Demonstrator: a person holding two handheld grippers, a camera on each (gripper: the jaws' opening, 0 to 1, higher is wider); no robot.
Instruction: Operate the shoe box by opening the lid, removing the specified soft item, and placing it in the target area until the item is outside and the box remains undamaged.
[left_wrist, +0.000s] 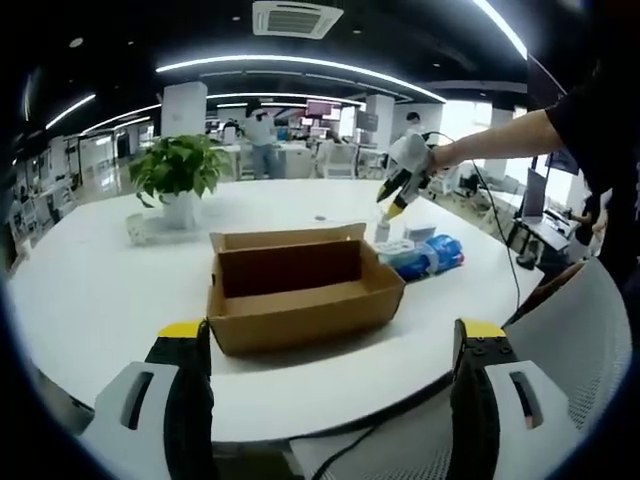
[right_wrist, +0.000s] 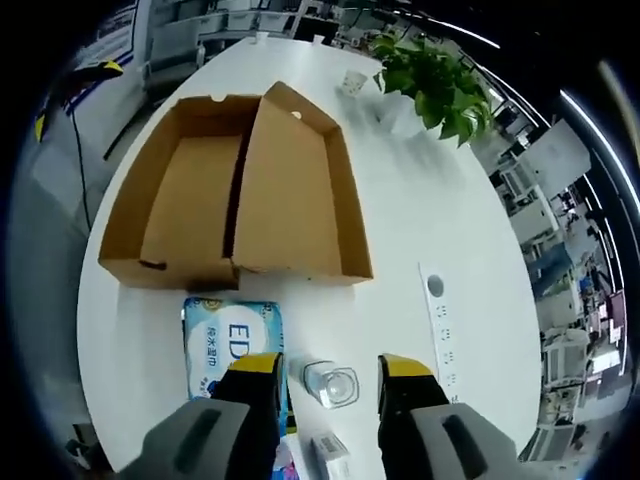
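Two open grippers hold nothing: the right gripper (right_wrist: 328, 370) hangs over a small cup (right_wrist: 331, 384) and could tip it; the pack (right_wrist: 232, 345) lies just left; the left gripper (left_wrist: 335, 335) is wide, near the box (left_wrist: 300, 290)

Left gripper view faces shoe box (left_wrist: 300, 290) level; right gripper view overhead.

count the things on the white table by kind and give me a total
cardboard shoe box, lid open: 1
blue soft pack: 1
clear glass: 1
potted plant: 1
power strip: 1
small white box: 1
small white cup: 1
total: 7
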